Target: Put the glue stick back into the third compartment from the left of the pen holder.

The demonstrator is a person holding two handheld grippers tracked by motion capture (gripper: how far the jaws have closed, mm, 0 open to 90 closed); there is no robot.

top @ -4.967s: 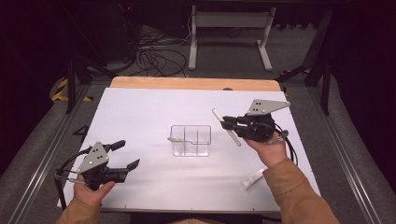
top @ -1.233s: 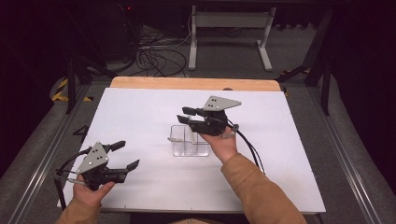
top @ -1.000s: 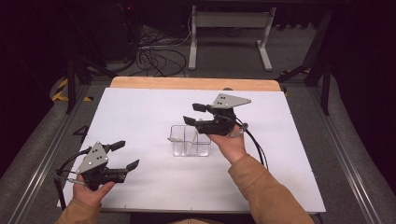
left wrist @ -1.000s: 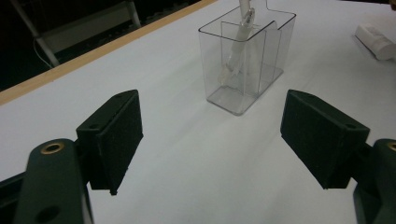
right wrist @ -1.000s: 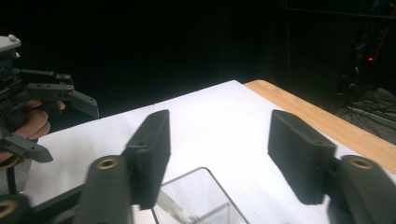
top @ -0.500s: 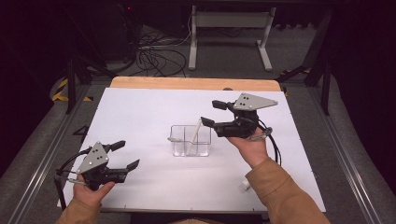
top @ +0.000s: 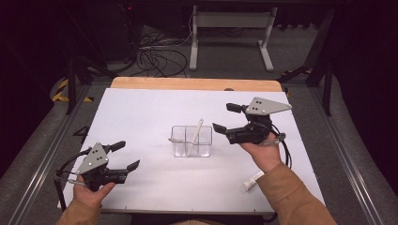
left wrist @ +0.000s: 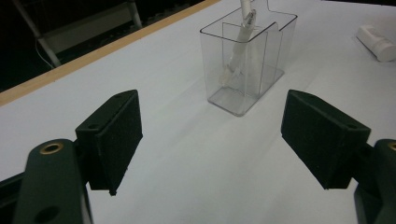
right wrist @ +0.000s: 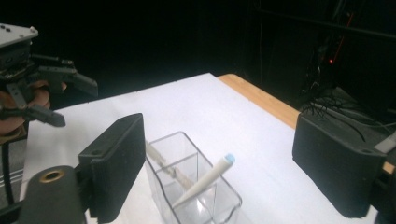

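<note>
Having drawn back toward the worktop's right edge, the right tongs [top: 224, 118] are standing wide and empty, jaws just opening to leave the slim white pen [top: 195, 131] leaning in the clear plastic divided box [top: 191, 141] mid-worktop, while the left tongs [top: 126, 155] are waiting wide and empty near the front-left corner.

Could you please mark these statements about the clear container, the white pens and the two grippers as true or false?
1. A white pen leans inside the clear container. True.
2. The right gripper is clamped on that pen. False: its jaws have just been opening and nothing is between them; it is beside the container.
3. Another white pen lies on the table near the person's right forearm. True.
4. The left gripper holds the container. False: it is open with nothing between its jaws, well apart from the container.
5. The container lies tipped on its side. False: it stands upright.
</note>
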